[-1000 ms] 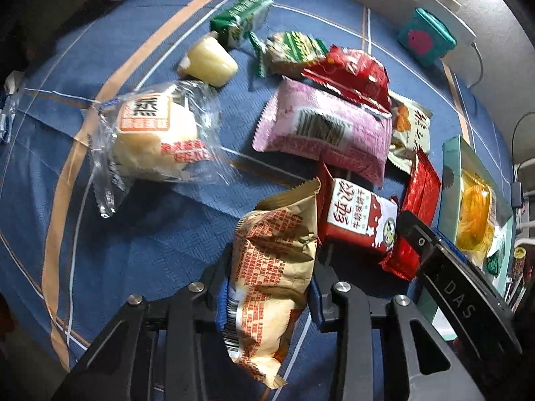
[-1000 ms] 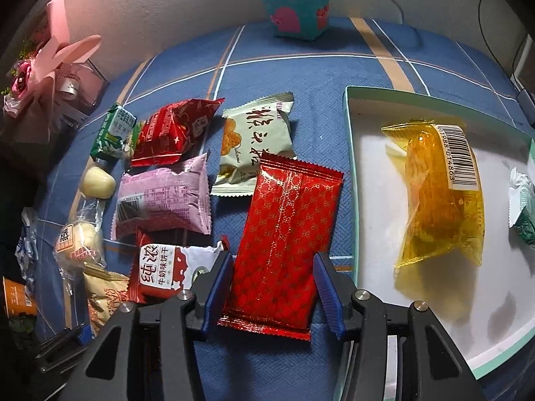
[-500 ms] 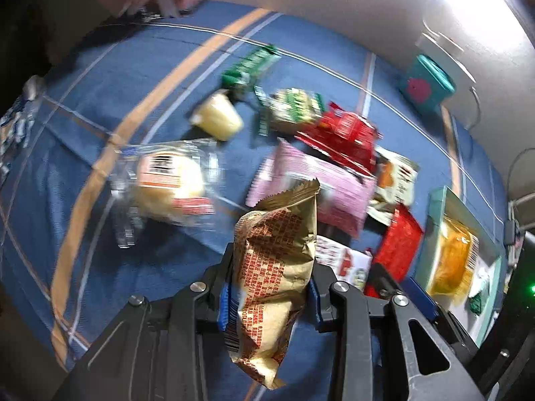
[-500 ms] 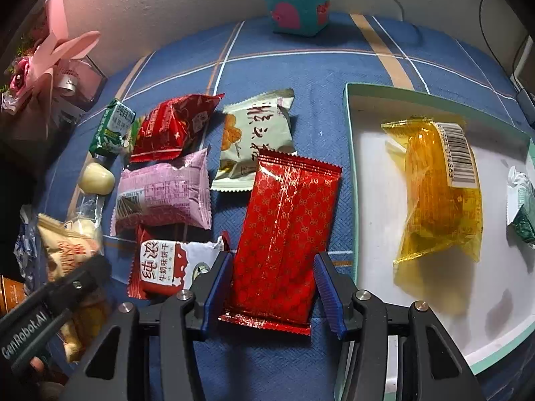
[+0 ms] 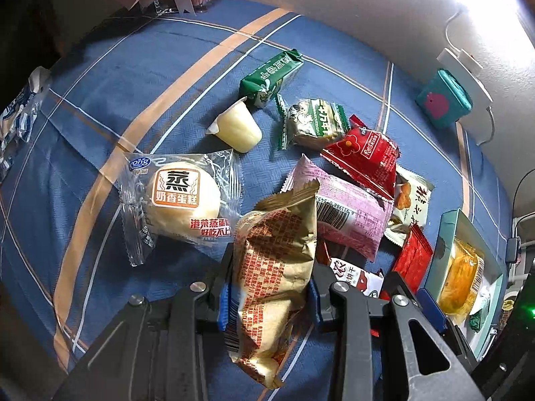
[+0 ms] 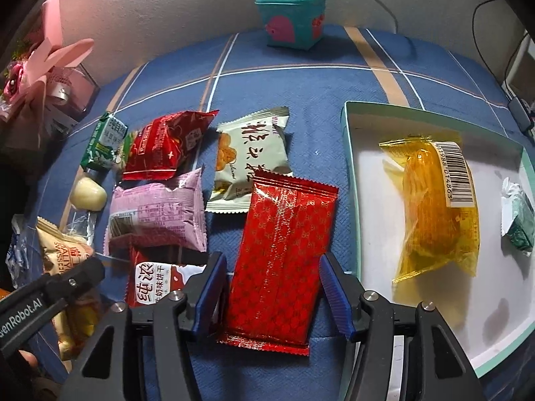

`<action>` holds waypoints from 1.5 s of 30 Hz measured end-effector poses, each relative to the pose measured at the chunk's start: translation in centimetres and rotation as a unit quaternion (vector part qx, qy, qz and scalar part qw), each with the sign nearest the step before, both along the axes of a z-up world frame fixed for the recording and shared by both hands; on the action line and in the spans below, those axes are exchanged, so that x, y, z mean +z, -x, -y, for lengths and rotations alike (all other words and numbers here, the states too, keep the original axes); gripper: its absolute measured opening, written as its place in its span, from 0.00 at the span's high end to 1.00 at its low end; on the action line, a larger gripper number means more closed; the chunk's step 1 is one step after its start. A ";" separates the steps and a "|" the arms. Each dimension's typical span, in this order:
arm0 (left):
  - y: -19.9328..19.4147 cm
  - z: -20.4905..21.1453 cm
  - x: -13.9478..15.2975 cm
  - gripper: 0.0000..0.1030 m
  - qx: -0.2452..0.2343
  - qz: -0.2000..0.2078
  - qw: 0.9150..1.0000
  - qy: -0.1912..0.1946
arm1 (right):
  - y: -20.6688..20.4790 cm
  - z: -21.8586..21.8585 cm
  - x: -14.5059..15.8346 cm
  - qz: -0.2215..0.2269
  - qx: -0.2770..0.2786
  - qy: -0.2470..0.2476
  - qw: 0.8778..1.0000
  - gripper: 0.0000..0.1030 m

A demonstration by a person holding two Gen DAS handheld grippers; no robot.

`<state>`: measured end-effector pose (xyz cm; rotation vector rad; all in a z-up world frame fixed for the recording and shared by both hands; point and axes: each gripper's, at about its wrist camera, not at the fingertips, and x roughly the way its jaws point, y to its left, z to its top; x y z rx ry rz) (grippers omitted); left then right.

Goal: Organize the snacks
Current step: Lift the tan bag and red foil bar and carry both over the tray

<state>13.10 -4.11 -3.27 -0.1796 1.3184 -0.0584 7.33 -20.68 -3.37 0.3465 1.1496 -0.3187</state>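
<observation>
my left gripper [image 5: 269, 295] pinched tan packet [image 5: 277, 267], lifted mid-frame. right gripper [image 6: 274, 295] spread around red packet [image 6: 284, 254]. next, i judged: carry packet to tray [image 6: 349, 180], frame right.

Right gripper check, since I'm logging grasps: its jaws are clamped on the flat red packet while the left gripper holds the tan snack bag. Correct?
Not quite. In the right wrist view the right gripper is open, its jaws straddling the flat red packet with gaps on both sides. The left gripper does hold the tan snack bag.
</observation>
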 end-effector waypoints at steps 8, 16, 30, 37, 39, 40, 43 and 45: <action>0.7 0.1 0.6 0.64 -0.005 0.006 1.000 0.007 | 0.3 0.7 -1.1 -0.014 -0.013 -0.010 1.000 0.40; 0.2 0.4 -0.5 0.64 -0.011 -0.008 1.000 0.004 | -0.2 -0.9 -1.7 -0.026 0.010 0.037 0.999 0.46; 0.3 1.0 1.7 0.64 -0.017 0.029 0.999 0.007 | 1.2 0.6 2.3 0.025 -0.011 -0.006 1.000 0.52; 0.8 0.3 4.3 0.64 -0.010 0.065 0.998 0.011 | 2.4 1.1 5.9 0.062 -0.016 -0.010 0.998 0.52; 1.0 0.3 4.9 0.64 -0.008 0.073 0.997 0.010 | 2.6 1.1 6.2 0.064 -0.015 -0.012 0.998 0.52; 1.1 0.3 5.2 0.64 -0.009 0.075 0.997 0.010 | 2.7 1.1 6.3 0.064 -0.016 -0.013 0.998 0.52; 1.4 0.6 5.7 0.64 -0.013 0.081 0.997 0.009 | 3.5 1.6 6.5 0.066 -0.022 -0.023 0.997 0.52; 1.6 1.0 5.8 0.64 -0.019 0.082 0.996 0.010 | 4.0 2.6 6.5 0.067 -0.033 -0.029 0.997 0.52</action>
